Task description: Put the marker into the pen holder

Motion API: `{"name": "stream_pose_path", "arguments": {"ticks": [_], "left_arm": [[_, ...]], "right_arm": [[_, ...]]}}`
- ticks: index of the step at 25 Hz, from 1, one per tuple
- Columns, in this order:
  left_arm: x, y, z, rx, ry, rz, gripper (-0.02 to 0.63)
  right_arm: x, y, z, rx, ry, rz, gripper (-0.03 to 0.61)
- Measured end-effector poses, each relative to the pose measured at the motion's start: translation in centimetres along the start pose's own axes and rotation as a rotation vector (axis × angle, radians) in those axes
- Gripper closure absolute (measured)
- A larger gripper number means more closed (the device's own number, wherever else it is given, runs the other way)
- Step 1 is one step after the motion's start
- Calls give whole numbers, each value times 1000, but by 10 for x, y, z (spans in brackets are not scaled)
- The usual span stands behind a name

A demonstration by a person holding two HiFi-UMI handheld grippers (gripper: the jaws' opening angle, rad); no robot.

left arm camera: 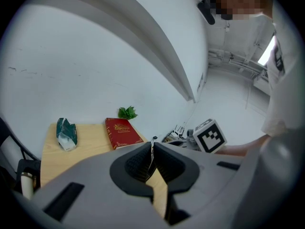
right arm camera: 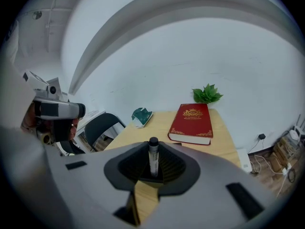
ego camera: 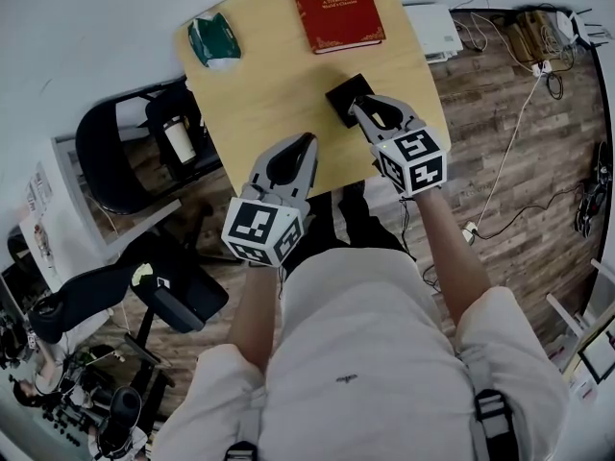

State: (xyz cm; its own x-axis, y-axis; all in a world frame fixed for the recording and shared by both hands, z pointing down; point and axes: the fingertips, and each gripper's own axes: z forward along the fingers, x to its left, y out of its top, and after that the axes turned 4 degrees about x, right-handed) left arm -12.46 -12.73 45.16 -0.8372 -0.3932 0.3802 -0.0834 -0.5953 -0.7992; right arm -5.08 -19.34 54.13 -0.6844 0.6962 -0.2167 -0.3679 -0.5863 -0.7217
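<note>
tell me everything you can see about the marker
The marker is a slim pale barrel with a black cap, plastic by the look. It is clamped on both sides between the jaws of the right tongs, cap end poking past their tips, over the wooden table. Its other end is hidden.

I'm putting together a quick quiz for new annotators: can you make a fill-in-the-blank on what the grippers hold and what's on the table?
1. The right gripper is shut on a ____ that stands upright between its jaws.
2. The left gripper has its jaws together with ____ between them.
3. The hardcover book at the far edge of the table is ____ in colour.
4. The black pen holder sits on the table just ahead of the ____ gripper.

Missing words: marker; nothing; red; right
</note>
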Motion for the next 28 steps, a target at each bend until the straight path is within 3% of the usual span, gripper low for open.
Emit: {"name": "stream_pose_path", "arguments": {"ticks": [28], "left_arm": [[11, 6, 21, 33, -43, -10, 597]], "right_arm": [[-17, -27, 41, 106, -7, 49, 512]]}}
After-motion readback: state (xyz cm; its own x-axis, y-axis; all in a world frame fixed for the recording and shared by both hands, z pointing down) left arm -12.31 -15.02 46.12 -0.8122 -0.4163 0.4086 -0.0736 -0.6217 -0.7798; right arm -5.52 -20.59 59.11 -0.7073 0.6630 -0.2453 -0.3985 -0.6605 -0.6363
